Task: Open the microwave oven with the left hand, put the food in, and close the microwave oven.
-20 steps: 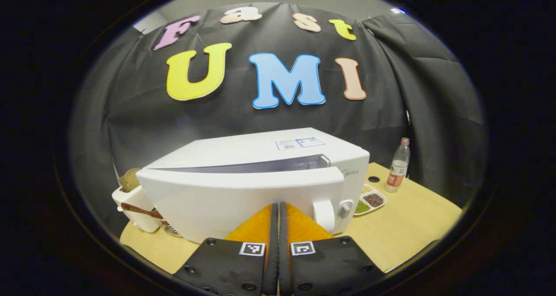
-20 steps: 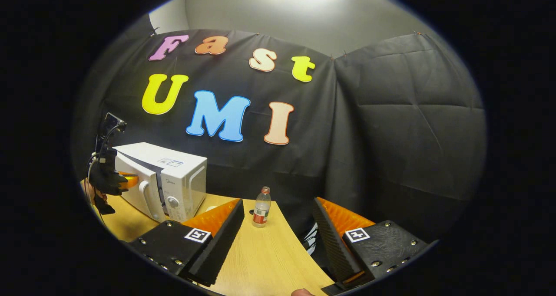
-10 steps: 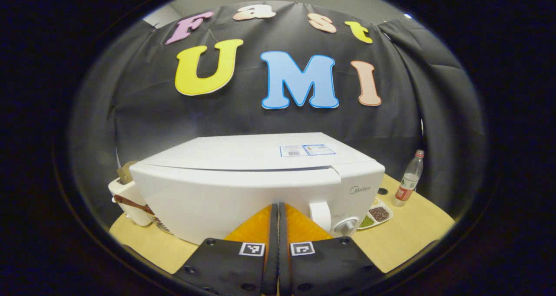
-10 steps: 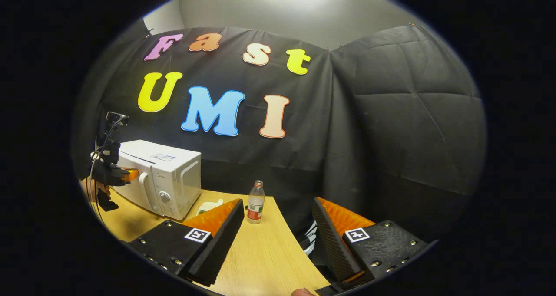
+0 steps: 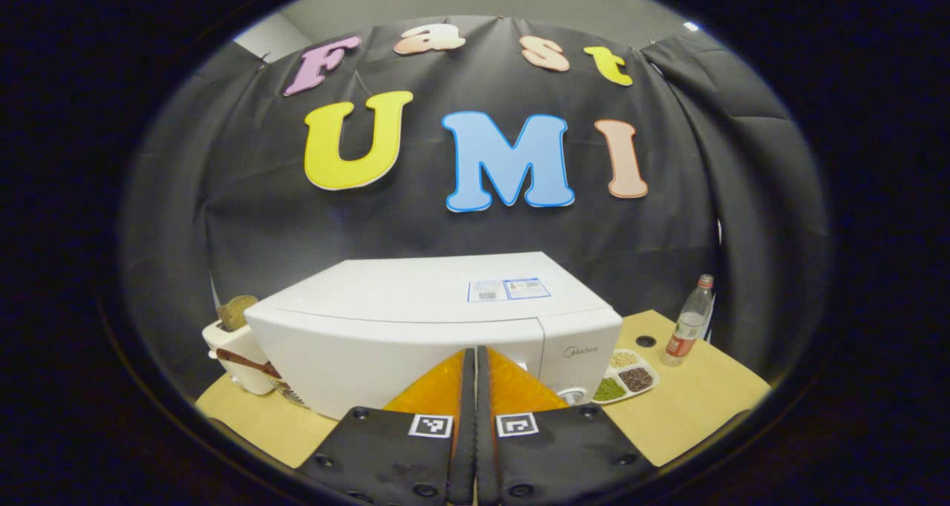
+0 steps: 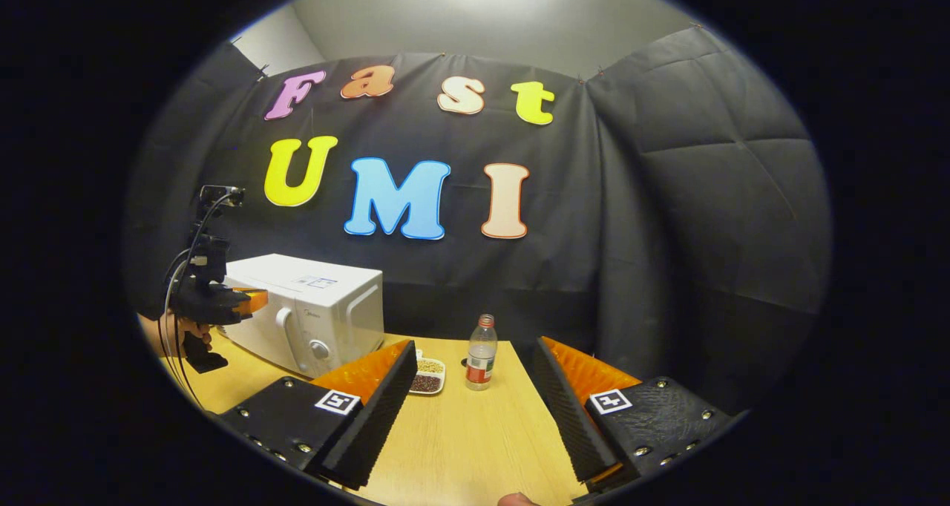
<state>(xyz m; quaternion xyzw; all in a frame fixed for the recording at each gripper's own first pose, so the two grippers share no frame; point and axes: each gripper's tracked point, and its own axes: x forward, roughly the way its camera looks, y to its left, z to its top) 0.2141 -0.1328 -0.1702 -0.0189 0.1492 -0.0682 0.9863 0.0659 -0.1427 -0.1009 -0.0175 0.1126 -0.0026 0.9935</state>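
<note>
Left tool (image 5: 476,387) held level with fingers pressed together; right tool (image 6: 475,395) held level, fingers spread wide.

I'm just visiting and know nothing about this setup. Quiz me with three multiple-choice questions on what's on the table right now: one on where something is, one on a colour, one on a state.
1. Where does the plastic bottle stand? A on the microwave oven; B on the table, right of the oven; C inside the toaster.
2. The microwave oven is: A black; B red; C white.
3. The oven door is: A shut; B wide open; C removed.

B: it stands on the wooden table. C: its casing is white. A: the door sits flush with the casing.
</note>
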